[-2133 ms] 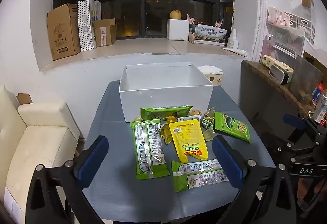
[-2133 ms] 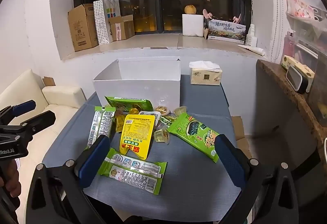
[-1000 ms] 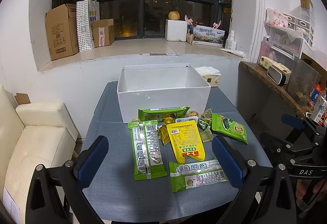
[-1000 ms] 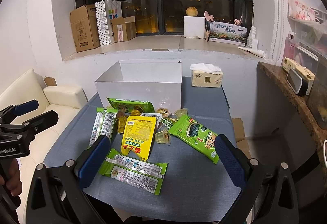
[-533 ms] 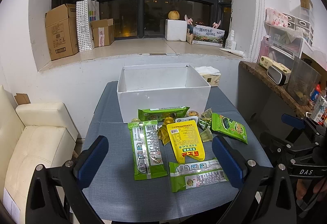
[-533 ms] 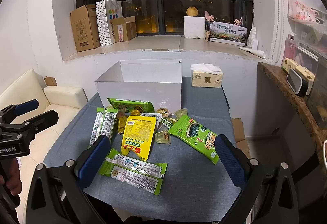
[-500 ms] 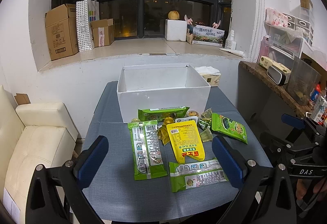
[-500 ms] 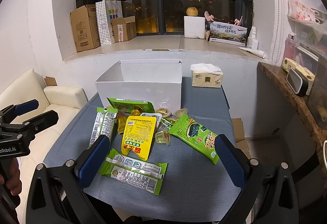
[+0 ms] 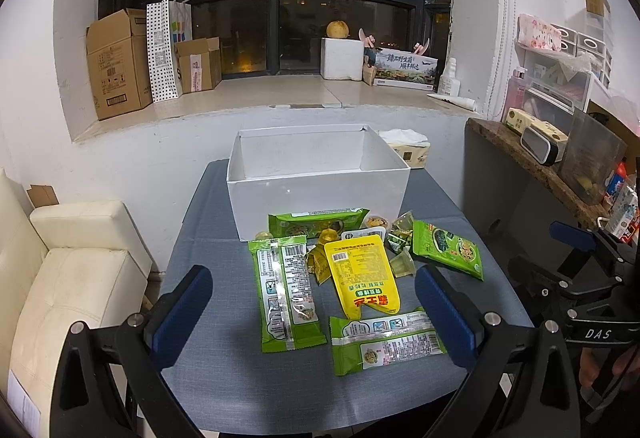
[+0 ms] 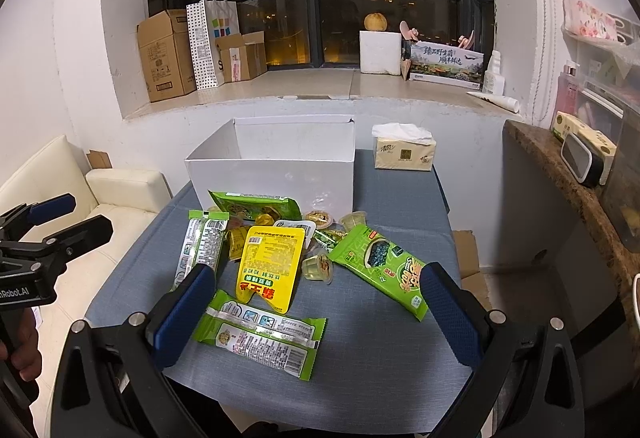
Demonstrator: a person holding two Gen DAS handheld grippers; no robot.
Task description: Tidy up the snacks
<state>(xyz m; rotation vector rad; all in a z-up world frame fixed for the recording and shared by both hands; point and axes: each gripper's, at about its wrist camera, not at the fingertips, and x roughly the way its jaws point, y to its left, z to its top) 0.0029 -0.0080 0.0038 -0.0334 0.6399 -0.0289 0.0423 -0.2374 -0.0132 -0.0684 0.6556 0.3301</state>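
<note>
Left wrist view: white box [image 9: 318, 184] empty, snacks [image 9: 362, 274] outside; both hand-held grippers [image 9: 312, 308] [image 10: 316, 308] wide open, holding nothing.

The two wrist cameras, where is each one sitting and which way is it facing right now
Left wrist: on the left gripper, above the table's near edge, facing the white box and window; its open blue-padded fingers frame the view, the right gripper at far right.
Right wrist: on the right gripper, further right, facing likewise; open fingers, the left gripper at far left.
Shared: box, yellow packet, tissue pack.
</note>
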